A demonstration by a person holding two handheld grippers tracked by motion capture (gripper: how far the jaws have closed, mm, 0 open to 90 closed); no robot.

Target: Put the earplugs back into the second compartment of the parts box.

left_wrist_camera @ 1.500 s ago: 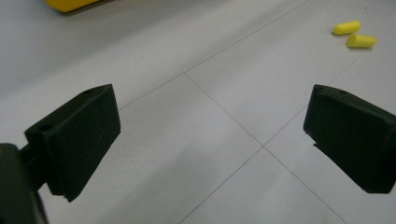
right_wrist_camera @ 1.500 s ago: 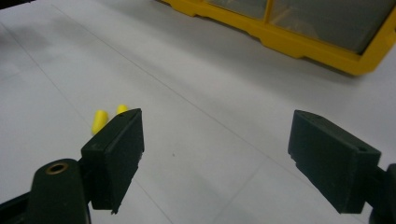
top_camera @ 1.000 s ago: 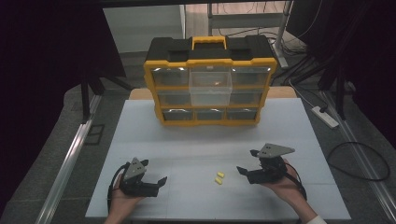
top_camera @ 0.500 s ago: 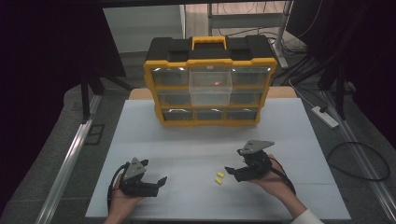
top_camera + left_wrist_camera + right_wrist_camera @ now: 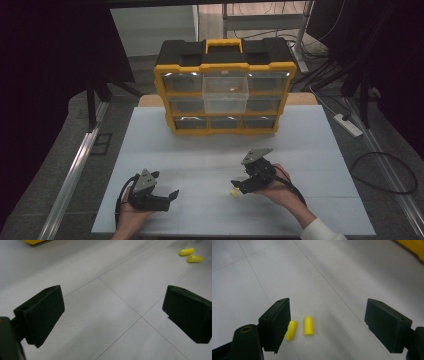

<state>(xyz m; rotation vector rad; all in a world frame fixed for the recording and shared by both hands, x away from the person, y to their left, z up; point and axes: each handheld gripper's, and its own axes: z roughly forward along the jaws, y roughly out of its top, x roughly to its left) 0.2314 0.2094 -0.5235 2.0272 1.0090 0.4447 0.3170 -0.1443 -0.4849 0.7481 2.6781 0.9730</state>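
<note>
Two small yellow foam earplugs [image 5: 308, 325] lie side by side on the white table; the left one [image 5: 291, 331] is partly behind a jaw. My right gripper [image 5: 327, 325] hangs open just over them, jaws wide apart; in the high view my right gripper [image 5: 235, 187] sits right at the earplugs [image 5: 233, 192]. My left gripper [image 5: 170, 197] rests open near the table's front left, nothing between its jaws. From the left gripper view the earplugs [image 5: 190, 255] lie far off at the upper right, beyond the open left gripper [image 5: 112, 315].
A yellow and black drawer organiser [image 5: 225, 95] stands at the back of the table [image 5: 200, 155], with one clear middle drawer [image 5: 225, 92] pulled out. A power strip [image 5: 348, 125] and cables lie on the floor to the right.
My right gripper has moved left and forward across the table and now sits over the two earplugs. The left gripper has stayed where it was.
</note>
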